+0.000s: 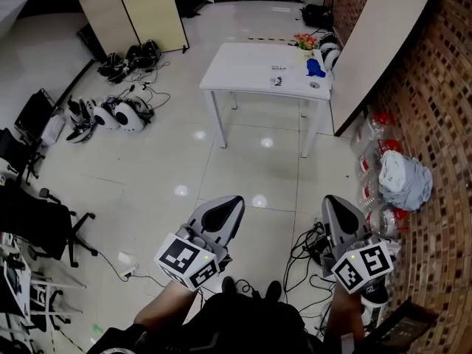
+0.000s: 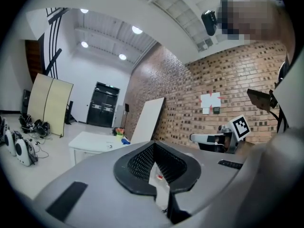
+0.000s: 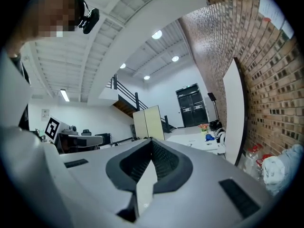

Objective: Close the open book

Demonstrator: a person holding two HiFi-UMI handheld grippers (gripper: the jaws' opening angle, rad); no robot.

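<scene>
A white table (image 1: 243,65) stands across the shiny floor, ahead of both grippers. On its top lie a small flat black-and-white item (image 1: 278,81), too small to tell as a book, a blue thing (image 1: 315,68) and some flowers (image 1: 305,41). My left gripper (image 1: 237,198) and right gripper (image 1: 329,198) are held level side by side, well short of the table, each shut with nothing between the jaws. The left gripper view shows the shut left gripper (image 2: 153,143) with the table (image 2: 90,141) far off. From the right gripper view, the shut right gripper (image 3: 152,139) points toward the table (image 3: 194,139).
A white board (image 1: 376,43) leans on the brick wall at right, with bags and bottles (image 1: 402,179) below it. Cables (image 1: 302,249) lie on the floor by the right gripper. A folding screen (image 1: 136,13), floor equipment (image 1: 110,113) and chairs (image 1: 29,220) fill the left side.
</scene>
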